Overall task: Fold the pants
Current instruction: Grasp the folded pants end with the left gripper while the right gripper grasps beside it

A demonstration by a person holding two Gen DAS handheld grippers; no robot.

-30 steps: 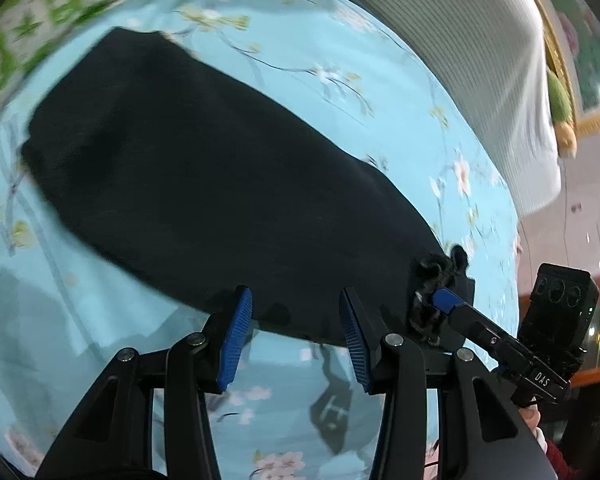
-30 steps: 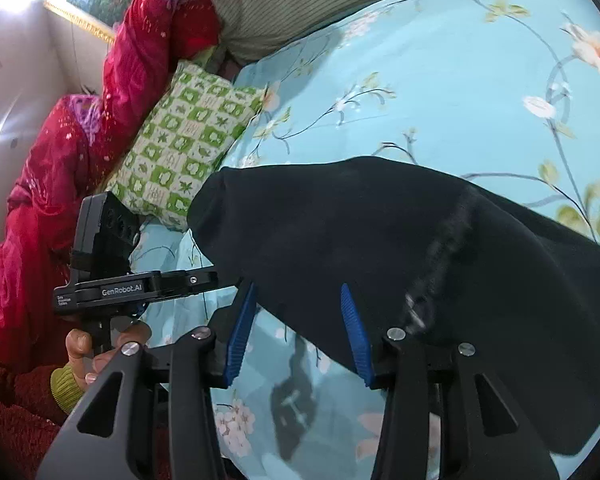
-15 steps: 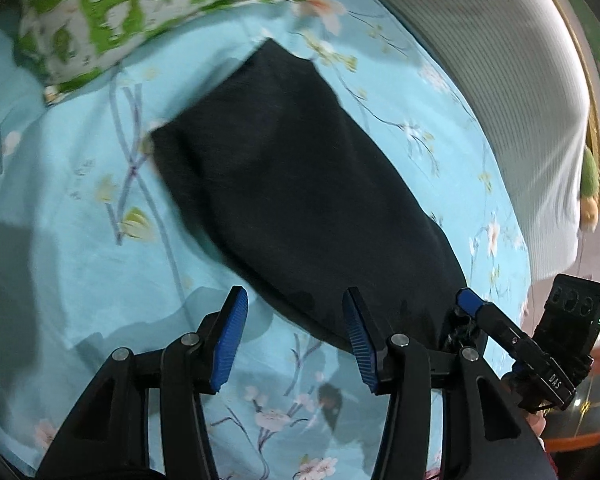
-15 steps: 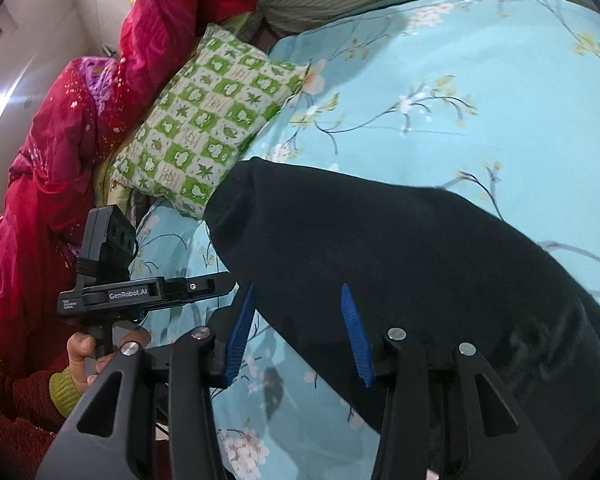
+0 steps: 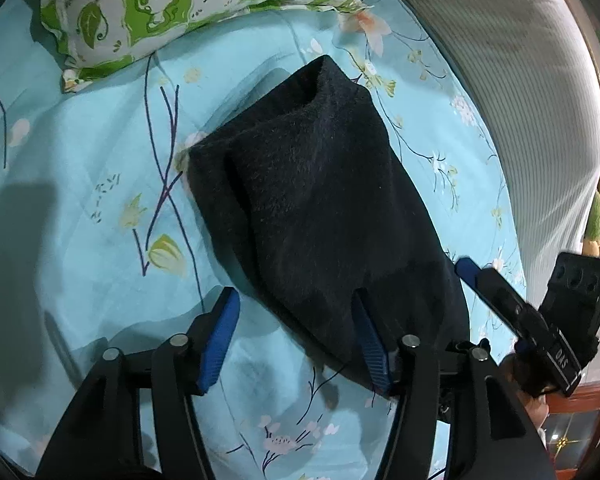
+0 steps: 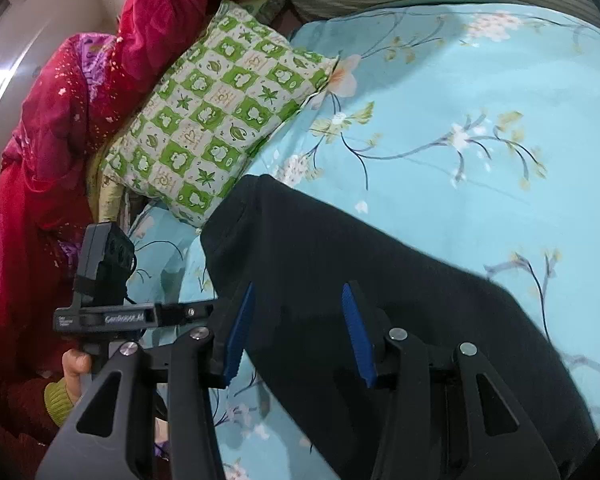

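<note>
Black pants (image 5: 324,208) lie on the bed (image 5: 84,216), spread over its pale blue flowered sheet. They are dark, thick and fuzzy, with a soft nap across the top surface. From the left wrist view they run as one long band away from the camera, narrowing to a rounded far end that lifts slightly and shows a hollow opening; a lengthwise crease runs down the near-left side. That far end sits near a green-and-white checked pillow (image 6: 216,120). From the right wrist view the same fabric stretches wide across the lower frame, flat, with a squared corner just beside the pillow.

The left hand-held gripper (image 5: 296,336) hovers over the near edge of the pants, its blue pads apart; the jaws have just been opening, and the cloth edge lies under the gap, unpinched. The right hand-held gripper (image 6: 298,332) also stands with its pads parted above the dark fabric, nothing clamped. A red quilt (image 6: 52,128) is heaped beyond the pillow.
</note>
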